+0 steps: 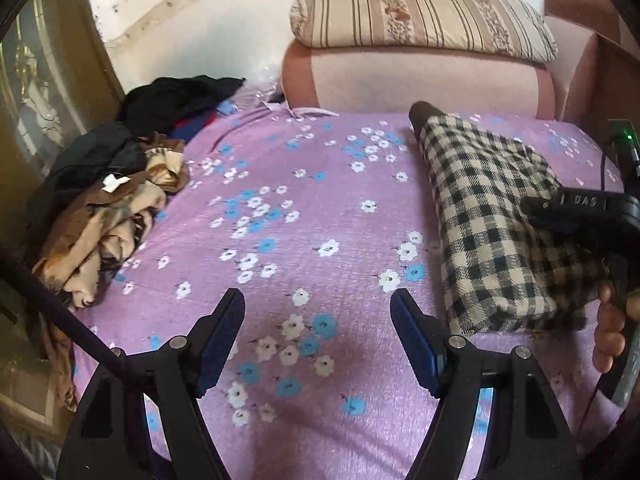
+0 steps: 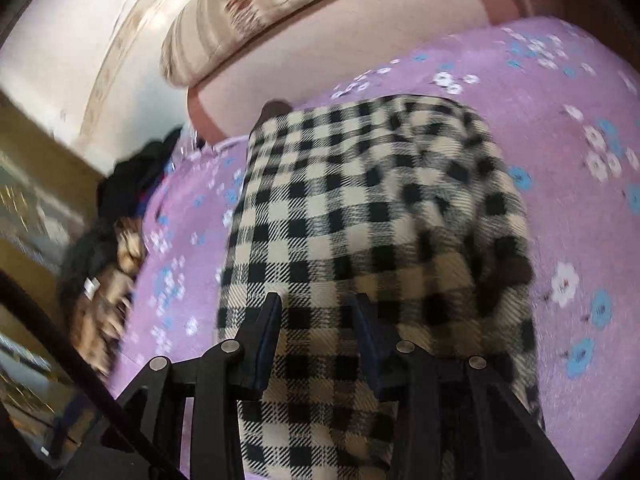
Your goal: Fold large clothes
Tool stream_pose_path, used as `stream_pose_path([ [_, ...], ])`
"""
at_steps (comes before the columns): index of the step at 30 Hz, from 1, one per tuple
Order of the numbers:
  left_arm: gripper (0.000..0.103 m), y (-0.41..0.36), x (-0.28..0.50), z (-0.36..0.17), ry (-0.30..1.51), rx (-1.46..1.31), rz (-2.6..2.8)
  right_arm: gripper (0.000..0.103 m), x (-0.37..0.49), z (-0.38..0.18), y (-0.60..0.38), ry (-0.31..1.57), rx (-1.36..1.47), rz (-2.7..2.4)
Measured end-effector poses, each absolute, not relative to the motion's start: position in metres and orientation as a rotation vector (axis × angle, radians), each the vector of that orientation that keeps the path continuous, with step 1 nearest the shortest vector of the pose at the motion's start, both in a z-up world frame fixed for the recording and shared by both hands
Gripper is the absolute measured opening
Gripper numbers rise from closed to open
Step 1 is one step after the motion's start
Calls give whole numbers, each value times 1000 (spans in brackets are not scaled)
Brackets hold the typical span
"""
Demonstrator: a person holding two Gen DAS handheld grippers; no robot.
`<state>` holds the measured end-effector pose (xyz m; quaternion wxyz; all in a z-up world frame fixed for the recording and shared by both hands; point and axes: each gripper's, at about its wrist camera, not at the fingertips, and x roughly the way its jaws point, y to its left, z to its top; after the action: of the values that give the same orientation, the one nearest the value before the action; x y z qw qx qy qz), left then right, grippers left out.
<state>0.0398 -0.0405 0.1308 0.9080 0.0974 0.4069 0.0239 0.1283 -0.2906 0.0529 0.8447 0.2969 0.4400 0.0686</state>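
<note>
Checked garment lies folded right under the right tongs, jaws half apart, pinching nothing. Left tongs wide, empty, garment on their right. Soft, thick, floppy; grip the near folded edge.

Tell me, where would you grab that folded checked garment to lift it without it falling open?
Probably by the thick folded end of the checked garment nearest the camera, coming in low from that near side so one finger slides under all the layers. It lies flat on the purple floral sheet as a long, narrow bundle. The right gripper hovers there, jaws apart.
</note>
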Motion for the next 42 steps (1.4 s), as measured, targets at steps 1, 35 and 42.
stream_pose_path([
  [1, 74, -40, 35, 134, 829, 202, 51, 40, 125, 57, -292, 917, 626, 138],
  [35, 75, -37, -3, 156, 768, 202, 107, 48, 31, 179, -192, 543, 151, 162],
  [42, 75, -30, -7, 158, 746, 159, 120, 59, -16, 223, -160, 337, 53, 196],
])
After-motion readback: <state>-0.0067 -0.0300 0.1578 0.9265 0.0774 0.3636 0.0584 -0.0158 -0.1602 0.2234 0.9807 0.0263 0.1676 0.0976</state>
